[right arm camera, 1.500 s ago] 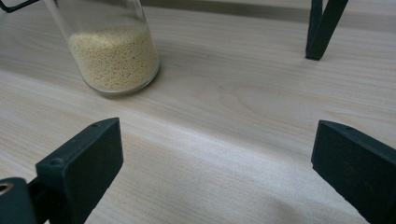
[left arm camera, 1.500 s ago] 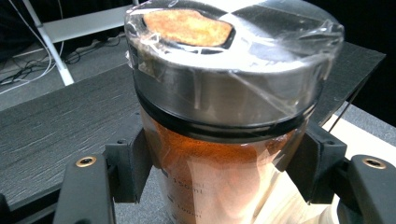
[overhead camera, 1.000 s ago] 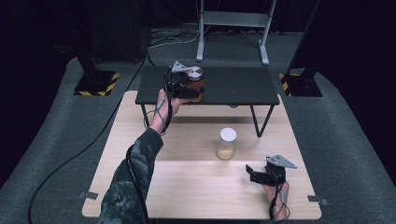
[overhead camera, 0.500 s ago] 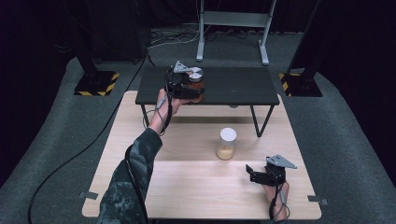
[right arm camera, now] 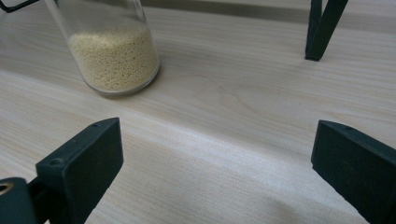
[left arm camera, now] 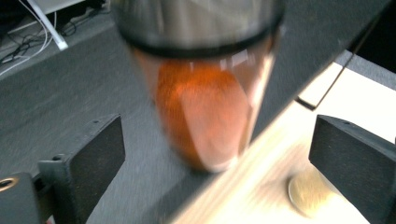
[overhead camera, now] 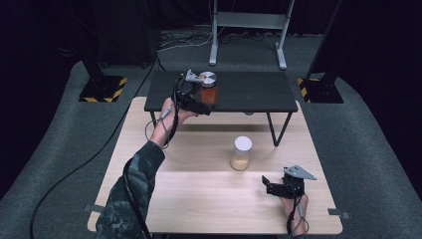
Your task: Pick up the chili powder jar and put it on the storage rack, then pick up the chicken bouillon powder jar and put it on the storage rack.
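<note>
The orange jar stands on the black tabletop, between the left tongs, whose jaws have just been opening and now stand wide, clear of it. The right tongs gape empty near the yellow jar.

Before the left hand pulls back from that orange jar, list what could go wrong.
1. The orange jar stands near the front edge of the black shelf; the left gripper, jaws just opened and still either side, could clip it off on withdrawal.
2. It might then fall toward the grain jar below.
</note>
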